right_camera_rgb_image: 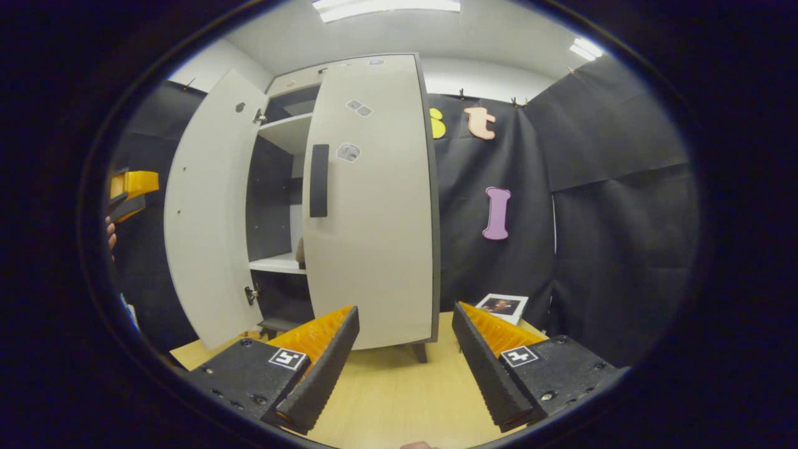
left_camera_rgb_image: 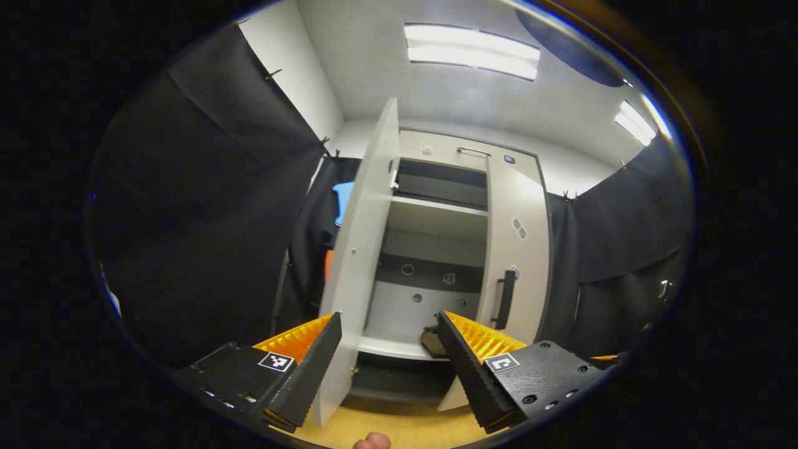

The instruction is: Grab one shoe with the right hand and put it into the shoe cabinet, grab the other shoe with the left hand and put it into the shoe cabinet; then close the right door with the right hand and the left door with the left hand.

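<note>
The white shoe cabinet [left_camera_rgb_image: 436, 218] faces me, its left door [left_camera_rgb_image: 365, 249] swung wide open and seen almost edge-on. Its right door [left_camera_rgb_image: 517, 249], with a black handle [left_camera_rgb_image: 505, 299], lies close across the right half. A brownish shoe [left_camera_rgb_image: 432, 342] rests on the lower shelf. My left gripper [left_camera_rgb_image: 389, 317] is open and empty in front of the opening. In the right gripper view, the right door [right_camera_rgb_image: 374, 206] and its handle [right_camera_rgb_image: 319, 181] are just ahead of my open, empty right gripper [right_camera_rgb_image: 405, 308]. A shoe [right_camera_rgb_image: 300, 252] peeks through the gap. The left gripper [right_camera_rgb_image: 128, 190] hangs beyond the open left door [right_camera_rgb_image: 212, 206].
Light wooden floor [right_camera_rgb_image: 386, 386] runs up to the cabinet's feet. A small framed picture [right_camera_rgb_image: 502, 305] lies on the floor by the black cloth wall, right of the cabinet. A hand [right_camera_rgb_image: 111, 234] holds the left gripper. An upper shelf [left_camera_rgb_image: 436, 209] spans the cabinet.
</note>
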A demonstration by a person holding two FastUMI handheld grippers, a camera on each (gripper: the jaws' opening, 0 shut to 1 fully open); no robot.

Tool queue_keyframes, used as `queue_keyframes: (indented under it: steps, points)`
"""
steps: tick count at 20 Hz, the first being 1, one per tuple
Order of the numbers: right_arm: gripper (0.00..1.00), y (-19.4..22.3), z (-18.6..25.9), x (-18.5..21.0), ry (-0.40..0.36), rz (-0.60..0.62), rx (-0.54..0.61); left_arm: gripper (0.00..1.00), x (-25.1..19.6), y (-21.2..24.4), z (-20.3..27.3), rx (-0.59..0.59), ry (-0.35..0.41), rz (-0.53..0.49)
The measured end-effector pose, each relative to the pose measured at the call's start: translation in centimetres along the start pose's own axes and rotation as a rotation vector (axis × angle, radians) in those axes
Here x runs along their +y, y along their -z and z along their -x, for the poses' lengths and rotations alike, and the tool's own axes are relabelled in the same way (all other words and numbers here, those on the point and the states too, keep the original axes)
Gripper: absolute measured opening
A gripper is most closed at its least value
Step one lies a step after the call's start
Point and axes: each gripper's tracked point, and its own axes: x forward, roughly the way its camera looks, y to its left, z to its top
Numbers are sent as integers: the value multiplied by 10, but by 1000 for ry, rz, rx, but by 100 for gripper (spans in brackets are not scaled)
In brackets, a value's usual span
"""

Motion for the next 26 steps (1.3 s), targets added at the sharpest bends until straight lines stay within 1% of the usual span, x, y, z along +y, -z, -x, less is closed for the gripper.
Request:
queue_keyframes:
  steps: [1,2,3,4,5,6,8,11,12,13,14,15,16,17,18,19,20,23,24,26]
  points:
    - [98,-1,0,1,-2,-2,-6,95,19,-7,-7,-29,-52,-20]
    - [98,-2,1,4,-7,-2,-11,100,37,-12,-16,-47,-90,-33]
    - [94,-2,0,5,-11,-2,-12,100,54,-13,-22,-41,-117,-38]
    - [98,-3,1,6,-15,-4,-12,100,68,-7,-30,-24,-146,-40]
    - [98,-2,1,6,-16,-8,-12,100,82,-1,-37,-10,-175,-25]
    - [98,-3,1,5,-13,-11,-12,95,95,4,-45,-2,-191,4]
    - [99,-3,2,3,-8,-18,-10,95,121,14,-64,19,-210,54]
    - [99,-3,2,1,-1,-26,-6,95,141,28,-86,61,-222,106]
    - [94,-3,1,0,5,-21,-3,95,144,30,-88,57,-218,129]
    - [98,-2,1,-1,11,-15,1,95,148,29,-91,48,-217,142]
    - [99,-2,0,-1,14,-13,3,95,151,28,-92,43,-221,147]
    - [94,-3,-1,-1,12,-12,5,95,153,26,-92,41,-219,146]
    - [94,-4,-2,0,10,-14,5,95,154,26,-99,45,-215,141]
    - [98,-5,-3,0,9,-16,4,95,152,29,-109,52,-208,136]
    - [94,-7,-4,1,9,-15,2,95,151,31,-115,61,-198,135]
    - [94,-8,-6,1,10,-13,-1,100,149,36,-119,73,-190,133]
    - [94,-9,-8,1,12,-10,-2,95,146,39,-119,85,-177,129]
    - [94,-8,-9,3,12,-13,-1,95,142,36,-120,80,-185,109]
    - [98,-8,-10,3,12,-11,0,94,141,38,-118,86,-188,124]
    - [99,-8,-11,3,14,-10,0,94,143,40,-117,97,-188,150]
